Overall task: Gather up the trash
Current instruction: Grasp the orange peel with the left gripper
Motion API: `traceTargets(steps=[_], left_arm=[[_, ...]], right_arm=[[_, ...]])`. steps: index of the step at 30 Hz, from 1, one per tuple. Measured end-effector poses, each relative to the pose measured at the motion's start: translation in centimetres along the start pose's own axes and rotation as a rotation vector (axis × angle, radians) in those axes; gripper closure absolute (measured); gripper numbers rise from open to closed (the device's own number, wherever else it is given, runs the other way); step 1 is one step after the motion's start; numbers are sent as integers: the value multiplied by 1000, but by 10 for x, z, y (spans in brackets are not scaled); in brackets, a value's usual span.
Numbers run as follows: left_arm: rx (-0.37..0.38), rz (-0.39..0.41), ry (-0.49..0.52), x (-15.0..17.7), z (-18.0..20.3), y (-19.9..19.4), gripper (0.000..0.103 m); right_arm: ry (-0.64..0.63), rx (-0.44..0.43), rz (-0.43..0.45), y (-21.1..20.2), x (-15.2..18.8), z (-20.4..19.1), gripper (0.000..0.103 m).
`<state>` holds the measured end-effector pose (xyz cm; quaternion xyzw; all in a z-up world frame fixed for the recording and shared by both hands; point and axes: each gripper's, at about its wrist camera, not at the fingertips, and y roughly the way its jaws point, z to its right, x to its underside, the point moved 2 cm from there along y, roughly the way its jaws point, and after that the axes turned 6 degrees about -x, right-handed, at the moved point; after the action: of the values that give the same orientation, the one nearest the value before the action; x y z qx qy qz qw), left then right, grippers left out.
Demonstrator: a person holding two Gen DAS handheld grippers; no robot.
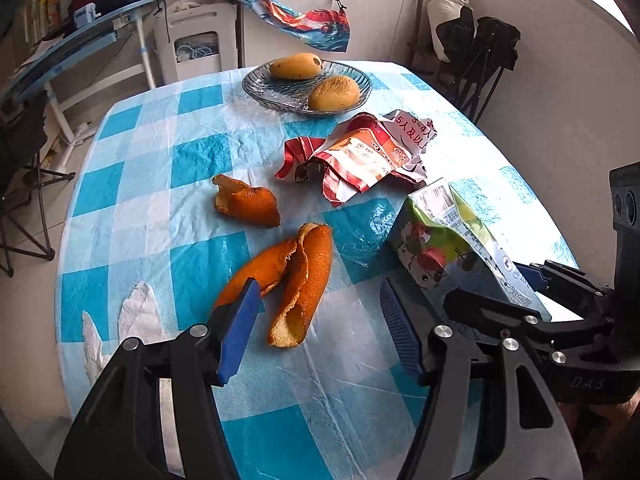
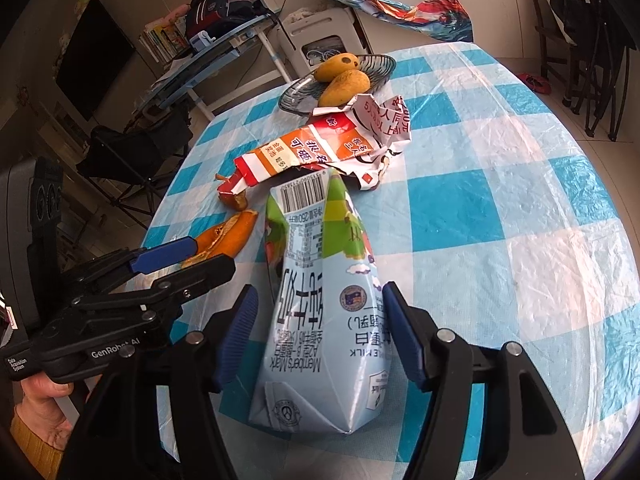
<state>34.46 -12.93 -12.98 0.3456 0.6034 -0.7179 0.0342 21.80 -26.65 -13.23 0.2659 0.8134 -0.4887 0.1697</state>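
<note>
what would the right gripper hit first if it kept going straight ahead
The flattened milk carton: it already lies between the open fingers of the right gripper. Beyond it is the crumpled red wrapper, though depth is hard to judge.

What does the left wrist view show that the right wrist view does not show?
Only the left wrist view: the white crumpled tissue beside the open left claw.
Only the right wrist view: the television, and the open right claw around the milk carton.
Both: the carton, orange peel, red wrapper, plate of mangoes.
</note>
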Motion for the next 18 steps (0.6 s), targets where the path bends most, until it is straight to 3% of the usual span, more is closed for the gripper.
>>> traceTargets(steps=[4, 6, 7, 8, 9, 14, 18], left_arm=[[-4, -10, -12, -3, 3, 12, 44], [-20, -6, -19, -7, 1, 15, 51], [-27, -8, -25, -9, -1, 16, 61], [-30, -13, -36, -10, -4, 16, 78], [-14, -25, -50, -11, -8, 16, 82], [-12, -31, -22, 3, -8, 7, 83], [-68, -15, 33, 8, 1, 7, 83]], right_arm=[[3, -6, 2, 0, 0, 1, 40], [0, -2, 3, 0, 0, 0, 40], [0, -3, 4, 0, 0, 0, 40], [0, -4, 4, 0, 0, 0, 40], [0, -6, 4, 0, 0, 0, 40], [3, -7, 4, 0, -1, 1, 40], [0, -3, 5, 0, -1, 0, 40]])
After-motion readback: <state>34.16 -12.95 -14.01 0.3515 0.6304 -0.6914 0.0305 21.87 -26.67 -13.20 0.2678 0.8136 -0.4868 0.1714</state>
